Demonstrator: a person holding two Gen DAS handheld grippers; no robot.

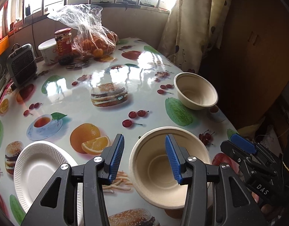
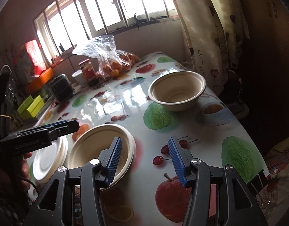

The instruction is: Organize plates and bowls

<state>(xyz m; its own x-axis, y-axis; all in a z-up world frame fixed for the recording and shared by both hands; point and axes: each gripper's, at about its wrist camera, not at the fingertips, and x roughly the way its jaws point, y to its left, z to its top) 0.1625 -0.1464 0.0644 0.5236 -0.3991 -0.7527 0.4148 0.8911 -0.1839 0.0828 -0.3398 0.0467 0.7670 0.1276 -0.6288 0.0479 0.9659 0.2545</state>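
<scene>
Your left claw hangs partly open above the surface, gripping nothing; its right finger hangs over the near bowl, its left finger outside the rim. A stack of white plates sits just left of that bowl. Your right claw is also partly open and empty (its left finger overlaps the near bowl's rim in the picture). A second bowl stands well apart, near the surface's far right edge.
</scene>
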